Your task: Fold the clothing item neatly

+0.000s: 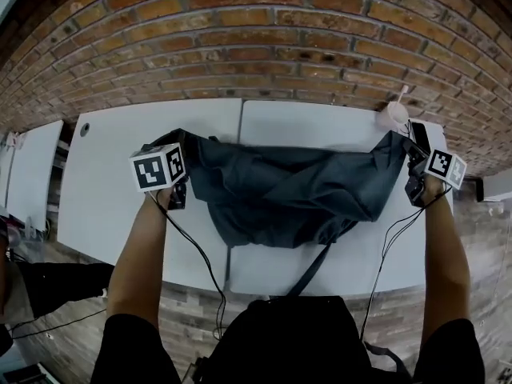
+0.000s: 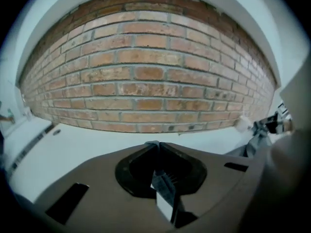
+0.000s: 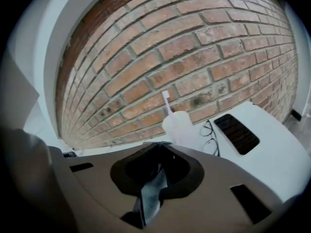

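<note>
Office-like workroom — white tables (image 1: 104,190) against brick wall (image 1: 256,38), trailing cables (image 1: 197,252).

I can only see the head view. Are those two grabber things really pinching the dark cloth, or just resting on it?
Observer: Really pinching. The left gripper view shows the left gripper with its jaws together and a strip of the dark cloth caught between them.
Operator: And the other one?
Observer: The right gripper is shut on a fold of the dark cloth too.
Operator: What's by the cup?
Observer: The right gripper view shows a pair of glasses lying just beside it on the white table.
</note>
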